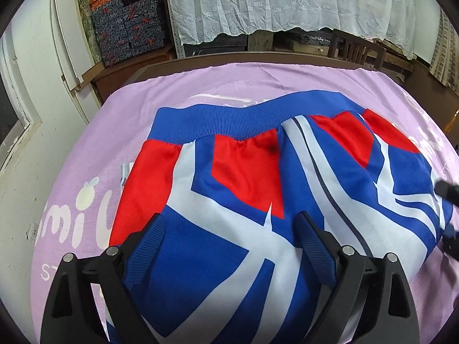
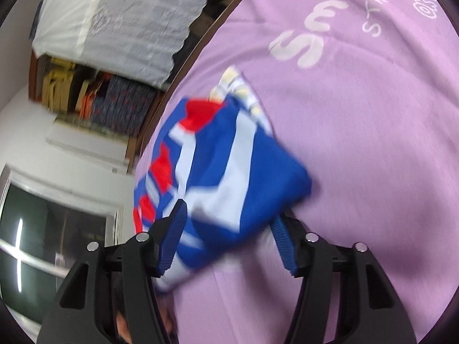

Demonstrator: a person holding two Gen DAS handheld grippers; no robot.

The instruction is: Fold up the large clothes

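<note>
Left gripper (image 1: 229, 229) hovers low with its jaws spread wide, gripping nothing, the blue, red and white garment (image 1: 258, 189) spread flat right beneath and ahead of it on the lilac cloth (image 1: 178, 91). The garment's ribbed blue waistband (image 1: 229, 120) runs crosswise at the far end. Only the blurred right view shows a bunched corner between the half-open right gripper (image 2: 226, 223) fingers; a firm pinch can't be confirmed. Beyond, the lace curtain (image 1: 287, 3).

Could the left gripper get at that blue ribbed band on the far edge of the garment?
Probably yes: the left gripper is open above the garment, and nothing lies between it and the blue ribbed band.
</note>
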